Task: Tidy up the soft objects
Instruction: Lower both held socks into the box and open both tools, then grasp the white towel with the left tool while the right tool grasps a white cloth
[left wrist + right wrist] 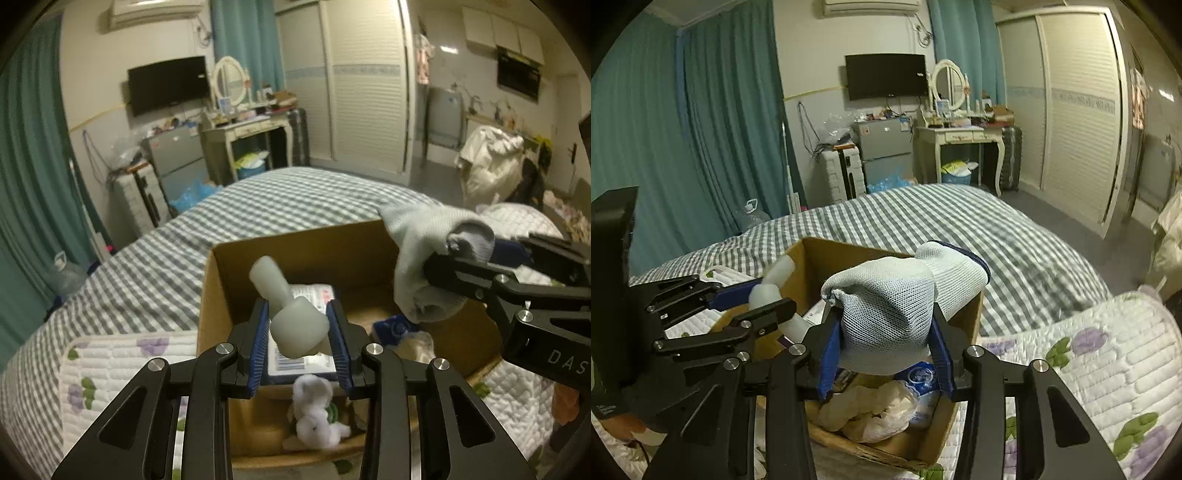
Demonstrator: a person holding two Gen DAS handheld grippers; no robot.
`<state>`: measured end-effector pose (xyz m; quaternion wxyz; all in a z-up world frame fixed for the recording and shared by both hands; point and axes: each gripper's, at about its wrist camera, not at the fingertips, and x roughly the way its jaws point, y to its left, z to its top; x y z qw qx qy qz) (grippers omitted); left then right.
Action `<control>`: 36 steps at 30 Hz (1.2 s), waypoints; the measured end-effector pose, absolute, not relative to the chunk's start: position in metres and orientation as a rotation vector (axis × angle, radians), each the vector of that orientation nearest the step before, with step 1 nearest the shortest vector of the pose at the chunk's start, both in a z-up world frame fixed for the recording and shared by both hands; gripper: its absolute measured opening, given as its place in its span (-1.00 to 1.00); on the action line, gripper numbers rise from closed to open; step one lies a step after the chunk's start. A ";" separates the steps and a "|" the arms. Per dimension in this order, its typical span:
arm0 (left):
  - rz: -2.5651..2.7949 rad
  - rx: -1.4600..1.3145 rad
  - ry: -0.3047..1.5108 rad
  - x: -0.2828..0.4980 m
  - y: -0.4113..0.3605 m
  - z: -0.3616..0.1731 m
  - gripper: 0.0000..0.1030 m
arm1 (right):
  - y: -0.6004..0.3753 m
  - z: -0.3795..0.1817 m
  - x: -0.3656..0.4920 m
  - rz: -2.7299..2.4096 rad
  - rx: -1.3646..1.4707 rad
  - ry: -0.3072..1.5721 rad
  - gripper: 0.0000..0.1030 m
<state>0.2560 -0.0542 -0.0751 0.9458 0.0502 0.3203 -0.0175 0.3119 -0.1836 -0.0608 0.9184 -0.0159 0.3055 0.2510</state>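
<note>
My left gripper (pixel 300 332) is shut on a pale rubbery bone-shaped toy (pixel 290 314) and holds it above an open cardboard box (pixel 295 243) on the bed. My right gripper (pixel 884 354) is shut on a rolled light-grey sock (pixel 890 302) and holds it over the same box (pixel 820 254). The right gripper and its sock (pixel 421 258) show at the right of the left wrist view. The left gripper with the toy (pixel 772 291) shows at the left of the right wrist view. In the box lie a white plush toy (pixel 316 413), a labelled packet (pixel 288 363) and a cream fluffy item (pixel 868 410).
The box stands on a white quilted floral cover (pixel 1108 354) over a grey checked bedspread (pixel 155 266). Beyond the bed are teal curtains (pixel 701 147), a wall TV (pixel 886 75), a small fridge (pixel 884 149), a dressing table (pixel 960 136) and a wardrobe (pixel 1071 110).
</note>
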 end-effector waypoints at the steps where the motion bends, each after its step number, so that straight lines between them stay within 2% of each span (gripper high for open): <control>1: -0.021 0.092 0.659 0.256 -0.054 -0.076 -0.17 | -0.185 -0.063 0.312 0.510 -0.028 0.632 -0.09; 2: -0.001 0.087 0.666 0.258 -0.055 -0.074 0.00 | -0.186 -0.064 0.310 0.506 -0.026 0.638 -0.04; 4: 0.008 0.081 0.647 0.250 -0.055 -0.069 0.20 | -0.190 -0.061 0.308 0.496 -0.021 0.633 0.13; 5: 0.011 0.083 0.639 0.249 -0.057 -0.064 0.31 | -0.192 -0.057 0.305 0.487 -0.019 0.623 0.27; 7: 0.017 0.096 0.619 0.240 -0.057 -0.053 0.45 | -0.197 -0.048 0.298 0.480 -0.008 0.601 0.33; 16: 0.044 0.092 0.484 0.167 -0.045 0.033 0.48 | -0.210 0.034 0.228 0.446 -0.046 0.501 0.34; 19: 0.051 0.088 0.434 0.138 -0.041 0.059 0.72 | -0.208 0.066 0.194 0.436 -0.072 0.467 0.39; 23: 0.045 0.089 0.380 0.100 -0.034 0.087 0.72 | -0.202 0.099 0.149 0.431 -0.111 0.432 0.42; 24: 0.044 0.094 0.372 0.090 -0.033 0.092 0.73 | -0.199 0.106 0.137 0.431 -0.119 0.423 0.49; 26: 0.044 0.098 0.359 0.076 -0.029 0.094 0.73 | -0.196 0.111 0.116 0.437 -0.125 0.412 0.60; 31: 0.040 0.099 0.376 0.049 -0.020 0.078 0.73 | -0.182 0.108 0.080 0.463 -0.137 0.415 0.61; 36: 0.052 0.134 0.415 0.041 -0.010 0.040 0.73 | -0.164 0.070 0.062 0.483 -0.154 0.449 0.61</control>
